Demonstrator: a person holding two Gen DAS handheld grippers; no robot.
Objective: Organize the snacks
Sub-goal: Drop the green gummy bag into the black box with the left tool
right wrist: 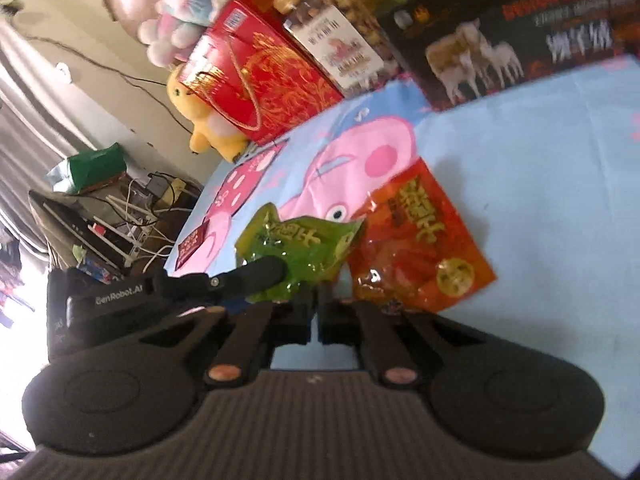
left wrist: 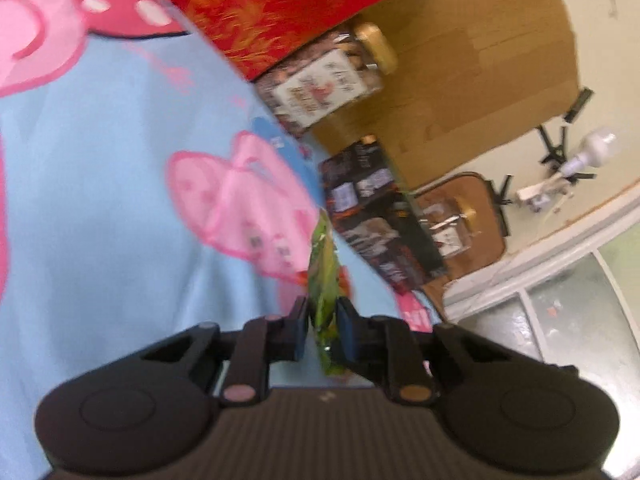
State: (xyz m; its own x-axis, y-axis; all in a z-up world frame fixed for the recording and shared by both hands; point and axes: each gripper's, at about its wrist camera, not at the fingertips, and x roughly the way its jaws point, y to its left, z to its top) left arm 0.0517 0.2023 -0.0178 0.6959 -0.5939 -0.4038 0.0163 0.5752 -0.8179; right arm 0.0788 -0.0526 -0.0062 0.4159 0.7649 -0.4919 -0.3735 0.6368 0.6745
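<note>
My left gripper (left wrist: 323,322) is shut on a green snack packet (left wrist: 325,276), held edge-on above the light blue cartoon cloth (left wrist: 100,200). In the right wrist view the same green packet (right wrist: 308,248) hangs from the left gripper (right wrist: 276,270), just left of an orange-red snack packet (right wrist: 420,248) lying flat on the cloth (right wrist: 540,152). My right gripper (right wrist: 318,322) is shut and empty, close in front of both packets.
A red gift box (right wrist: 256,80), a nut jar with a gold lid (right wrist: 340,44) and a black box (right wrist: 512,36) line the cloth's far edge. Plush toys (right wrist: 188,4) sit behind. Cables and clutter (right wrist: 132,216) lie beyond the left edge.
</note>
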